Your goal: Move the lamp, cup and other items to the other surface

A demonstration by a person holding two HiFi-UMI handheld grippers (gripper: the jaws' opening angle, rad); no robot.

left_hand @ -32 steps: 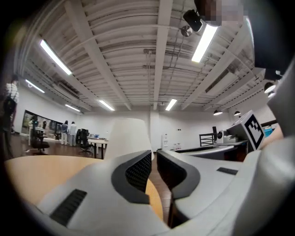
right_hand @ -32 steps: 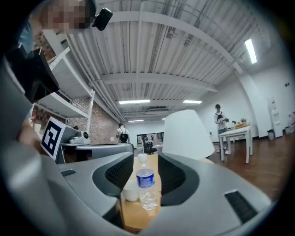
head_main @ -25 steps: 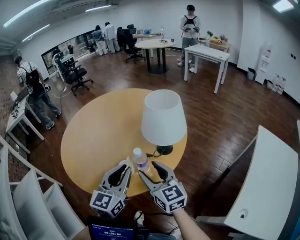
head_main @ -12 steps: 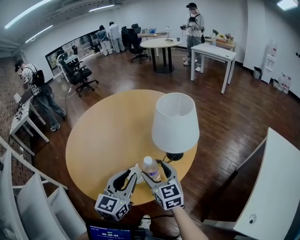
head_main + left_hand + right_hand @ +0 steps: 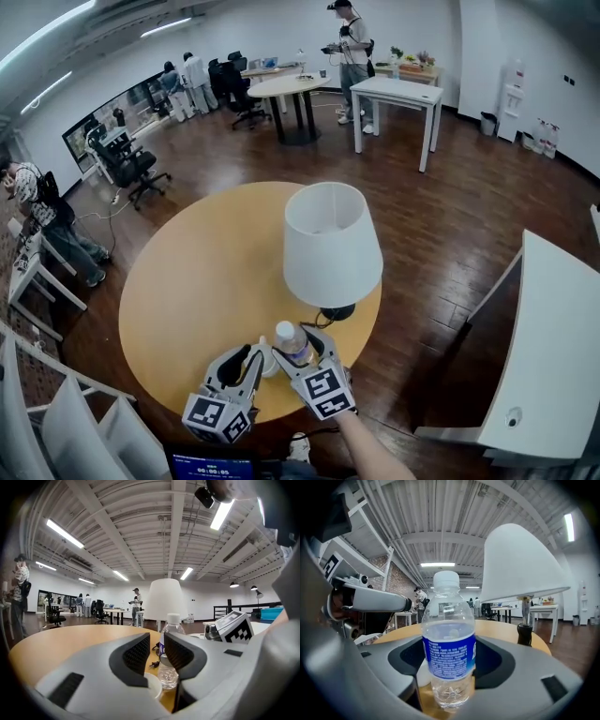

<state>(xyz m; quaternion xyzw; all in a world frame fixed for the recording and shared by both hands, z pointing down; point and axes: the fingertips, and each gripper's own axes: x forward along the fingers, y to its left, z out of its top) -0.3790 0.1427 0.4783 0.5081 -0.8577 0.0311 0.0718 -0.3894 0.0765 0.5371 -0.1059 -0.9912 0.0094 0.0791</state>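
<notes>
Closing on the water bottle [image 5: 449, 639], the right tool [image 5: 298, 345] has just pulled its jaws in, and they squeeze it from both sides near the front edge of the round counter [image 5: 206, 272]. The left tool [image 5: 156, 654] has just opened up and its jaws stand spread, with the white cup [image 5: 152, 686] sitting low between them, not pinched. The lamp [image 5: 330, 244] stands upright just behind the bottle.

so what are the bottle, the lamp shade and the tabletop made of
The bottle: clear thin plastic, see-through with a blue label and white cap.
The lamp shade: matte white, probably fabric or plastic.
The tabletop: smooth light wood-look, likely laminate.
</notes>
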